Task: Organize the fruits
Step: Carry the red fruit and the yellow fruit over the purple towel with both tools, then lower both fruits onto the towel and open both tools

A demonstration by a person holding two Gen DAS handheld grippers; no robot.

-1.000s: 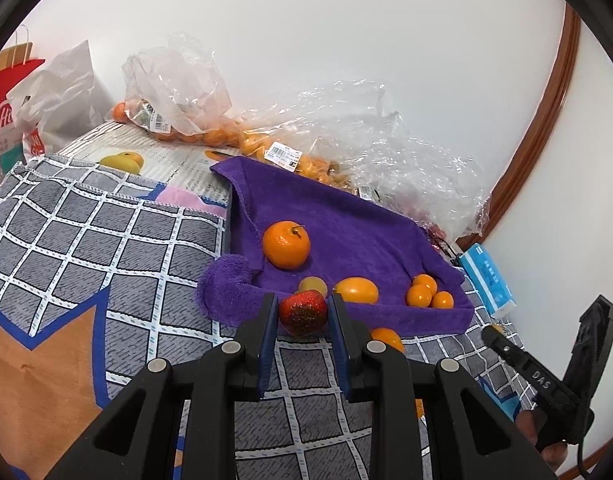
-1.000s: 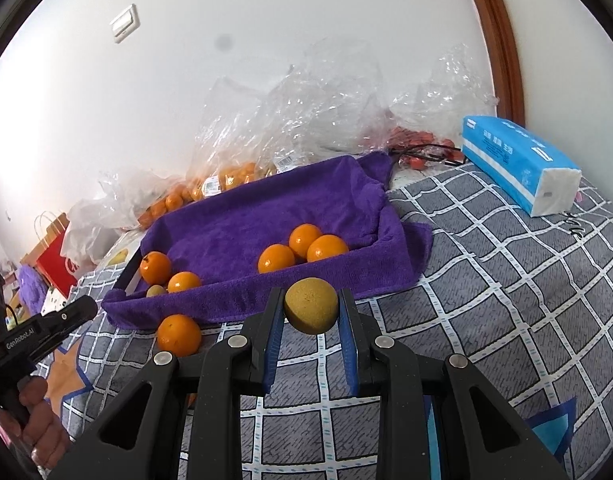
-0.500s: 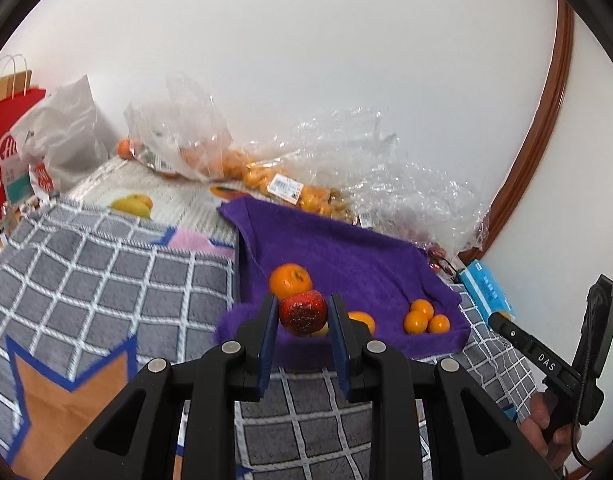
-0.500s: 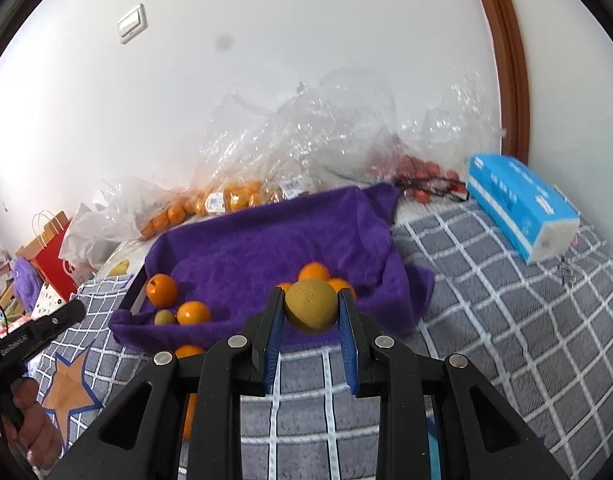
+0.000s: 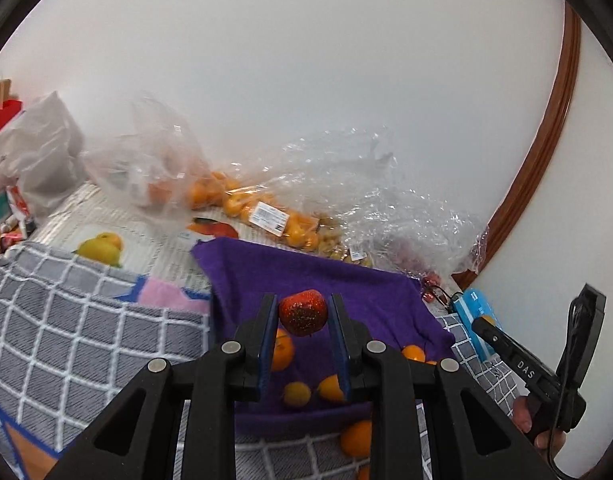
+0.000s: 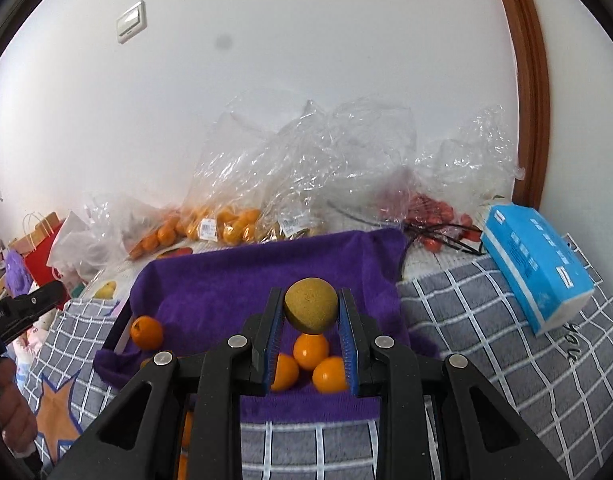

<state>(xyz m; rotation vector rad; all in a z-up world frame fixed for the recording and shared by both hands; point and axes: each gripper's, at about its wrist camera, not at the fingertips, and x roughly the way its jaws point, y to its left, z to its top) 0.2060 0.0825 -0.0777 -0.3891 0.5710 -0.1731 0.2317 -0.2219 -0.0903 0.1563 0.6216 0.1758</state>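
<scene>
My left gripper (image 5: pixel 302 312) is shut on a red speckled fruit (image 5: pixel 303 312) and holds it in the air above the purple towel-lined tray (image 5: pixel 362 292). My right gripper (image 6: pixel 311 310) is shut on a brownish-yellow round fruit (image 6: pixel 311 309), also raised over the tray's (image 6: pixel 234 280) front part. Several oranges lie on the towel: three small ones (image 6: pixel 311 350) below the right gripper and a larger one (image 6: pixel 146 333) at the tray's left. One orange (image 5: pixel 356 438) rests on the checked blanket in front of the tray.
Clear plastic bags of oranges (image 6: pixel 226 224) and small red fruits (image 6: pixel 430 210) are piled along the wall behind the tray. A blue tissue pack (image 6: pixel 538 264) lies on the grey checked blanket (image 6: pixel 506 360) to the right. A red paper bag (image 6: pixel 42 244) and white bags stand at far left.
Both grippers have risen and moved forward with their fruits, from in front of the tray to above its front part. The tray and oranges now sit lower in both views.
</scene>
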